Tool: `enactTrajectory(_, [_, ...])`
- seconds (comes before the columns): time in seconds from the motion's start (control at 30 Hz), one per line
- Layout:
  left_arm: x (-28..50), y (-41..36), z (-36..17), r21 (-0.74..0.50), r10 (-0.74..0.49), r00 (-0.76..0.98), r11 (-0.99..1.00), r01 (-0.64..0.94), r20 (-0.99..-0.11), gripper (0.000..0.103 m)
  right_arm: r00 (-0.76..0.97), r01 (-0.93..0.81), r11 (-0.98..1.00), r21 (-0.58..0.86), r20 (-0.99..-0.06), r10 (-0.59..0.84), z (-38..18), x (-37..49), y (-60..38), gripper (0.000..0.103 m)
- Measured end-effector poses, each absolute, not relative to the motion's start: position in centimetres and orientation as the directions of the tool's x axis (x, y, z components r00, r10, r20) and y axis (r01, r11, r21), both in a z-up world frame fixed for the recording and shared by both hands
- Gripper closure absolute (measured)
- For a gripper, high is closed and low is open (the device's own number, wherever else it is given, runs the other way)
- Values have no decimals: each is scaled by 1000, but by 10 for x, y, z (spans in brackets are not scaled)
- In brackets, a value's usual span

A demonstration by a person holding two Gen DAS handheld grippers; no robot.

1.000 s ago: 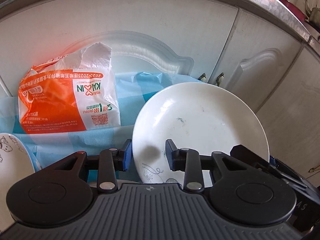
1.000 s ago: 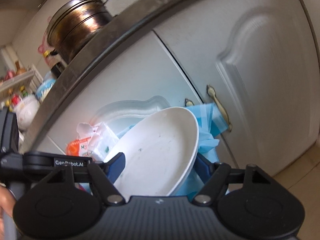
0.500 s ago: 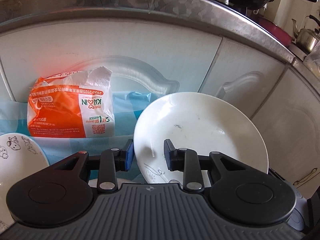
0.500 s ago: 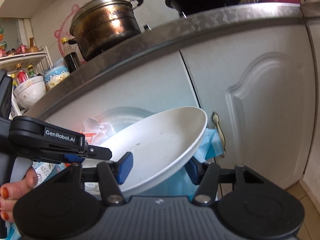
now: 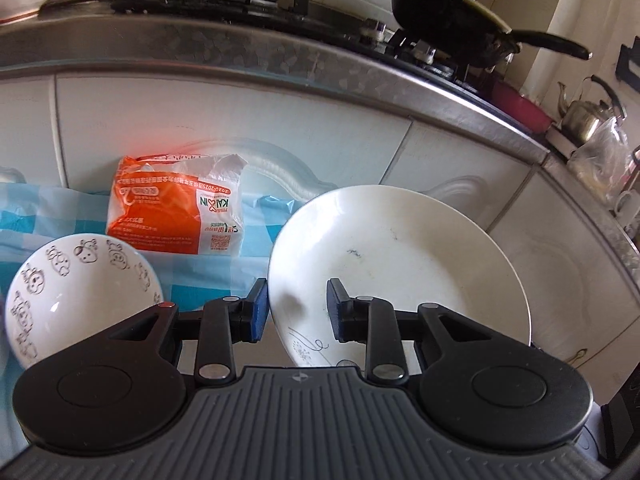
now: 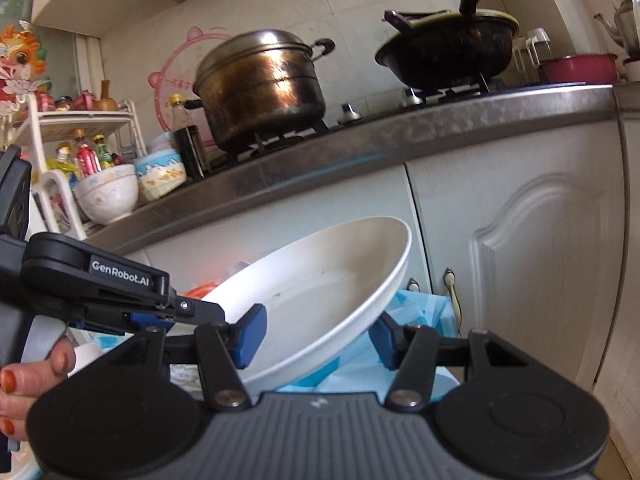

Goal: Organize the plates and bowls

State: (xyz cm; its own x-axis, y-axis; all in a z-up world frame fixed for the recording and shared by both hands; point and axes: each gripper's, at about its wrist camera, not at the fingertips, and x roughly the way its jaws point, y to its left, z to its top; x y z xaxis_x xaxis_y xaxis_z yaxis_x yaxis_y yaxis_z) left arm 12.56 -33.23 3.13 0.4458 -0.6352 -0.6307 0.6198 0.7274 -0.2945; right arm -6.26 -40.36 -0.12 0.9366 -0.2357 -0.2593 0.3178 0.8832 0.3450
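A large white plate (image 5: pixel 400 264) with a small floral print near its rim is held in the air, tilted, in front of the lower cabinets. My left gripper (image 5: pixel 294 312) is shut on its left rim. The plate also shows in the right wrist view (image 6: pixel 320 296); it sits between the fingers of my right gripper (image 6: pixel 316 338), whose jaws stand wide apart around its near rim. A white bowl (image 5: pixel 76 292) with cartoon drawings lies tilted at lower left. The left gripper's body (image 6: pixel 120 292) shows at the left of the right wrist view.
An orange and white bag (image 5: pixel 176 212) lies on a blue checked cloth (image 5: pixel 52 216) against the cabinet doors (image 6: pixel 540 260). The counter (image 6: pixel 400 132) above holds a steel pot (image 6: pixel 260 84), a black wok (image 6: pixel 444 52), bowls (image 6: pixel 108 196) and a kettle (image 5: pixel 584 112).
Both grippers have lifted the plate upward; the view rose from the cabinet doors to the countertop and stove. The cartoon bowl came further into the left view.
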Motion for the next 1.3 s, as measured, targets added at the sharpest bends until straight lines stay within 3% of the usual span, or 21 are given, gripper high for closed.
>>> enactTrajectory(0.8, [14,-147,57,-370,-642,502,756,540,-579,72,962,202,897,394,-251,-106,22,-147,-252,47])
enactTrajectory(1.3, [-46,-25,61,-331,-540,629,841,427,-559,72,962,61,924,379,-270,48,27,-161,-157,47])
